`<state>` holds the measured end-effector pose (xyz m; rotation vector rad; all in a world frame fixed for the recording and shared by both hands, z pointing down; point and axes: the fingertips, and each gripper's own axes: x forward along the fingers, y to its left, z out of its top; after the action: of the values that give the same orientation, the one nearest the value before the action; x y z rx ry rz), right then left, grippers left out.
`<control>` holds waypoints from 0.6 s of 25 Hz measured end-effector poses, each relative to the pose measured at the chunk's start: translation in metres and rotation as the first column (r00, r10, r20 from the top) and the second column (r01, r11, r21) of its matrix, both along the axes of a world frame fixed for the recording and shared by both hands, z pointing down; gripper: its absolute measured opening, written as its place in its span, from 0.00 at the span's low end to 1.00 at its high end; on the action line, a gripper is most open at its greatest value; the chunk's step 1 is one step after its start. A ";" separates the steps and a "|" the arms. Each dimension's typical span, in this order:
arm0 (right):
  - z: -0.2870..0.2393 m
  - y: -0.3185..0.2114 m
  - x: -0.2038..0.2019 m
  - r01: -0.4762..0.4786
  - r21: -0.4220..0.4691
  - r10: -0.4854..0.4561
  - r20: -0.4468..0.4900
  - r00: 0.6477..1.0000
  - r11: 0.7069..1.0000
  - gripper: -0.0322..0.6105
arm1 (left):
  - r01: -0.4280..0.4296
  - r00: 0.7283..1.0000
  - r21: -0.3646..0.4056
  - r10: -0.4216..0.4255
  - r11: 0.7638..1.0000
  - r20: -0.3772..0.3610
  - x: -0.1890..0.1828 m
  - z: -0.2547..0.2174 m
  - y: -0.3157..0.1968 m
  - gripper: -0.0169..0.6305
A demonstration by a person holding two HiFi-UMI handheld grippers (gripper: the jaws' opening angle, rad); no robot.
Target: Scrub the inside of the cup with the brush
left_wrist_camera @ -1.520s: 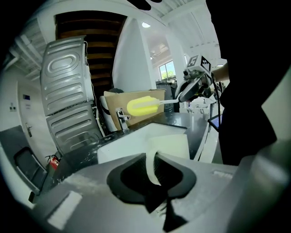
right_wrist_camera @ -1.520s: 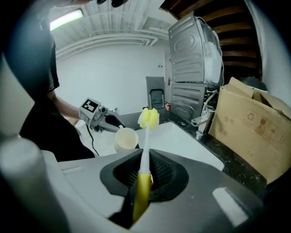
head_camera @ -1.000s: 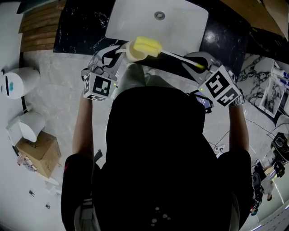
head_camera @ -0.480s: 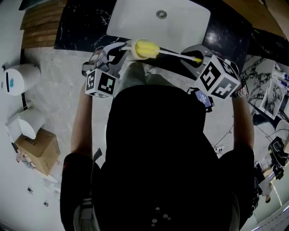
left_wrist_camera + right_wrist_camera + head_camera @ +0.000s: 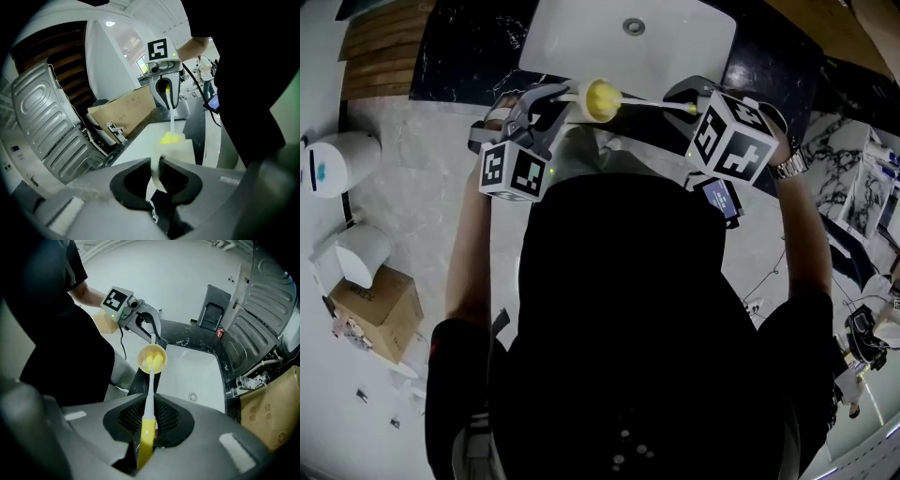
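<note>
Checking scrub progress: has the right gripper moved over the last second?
Yes. The right gripper has moved up-left, nearer the sink's near rim, toward the cup.

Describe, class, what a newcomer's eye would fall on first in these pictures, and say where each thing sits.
The bright yellow sponge head of the white-handled brush stands out first, sunk in the pale translucent plastic cup, which is held above the near edge of the white basin. Next come the left gripper, pinching the cup's wall, and the right gripper, clamped on the brush's handle.
</note>
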<state>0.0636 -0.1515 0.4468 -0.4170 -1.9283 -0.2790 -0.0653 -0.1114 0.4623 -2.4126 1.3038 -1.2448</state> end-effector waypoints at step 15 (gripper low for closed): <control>0.013 0.011 -0.005 -0.009 -0.032 0.008 -0.027 1.000 0.999 0.12 | 0.028 0.999 0.022 -0.029 0.999 0.044 0.005 -0.005 -0.004 0.10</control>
<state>0.0584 -0.1409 0.4595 -0.4320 -1.9094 -0.2363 -0.0605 -0.1153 0.4571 -2.3462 1.3362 -1.2775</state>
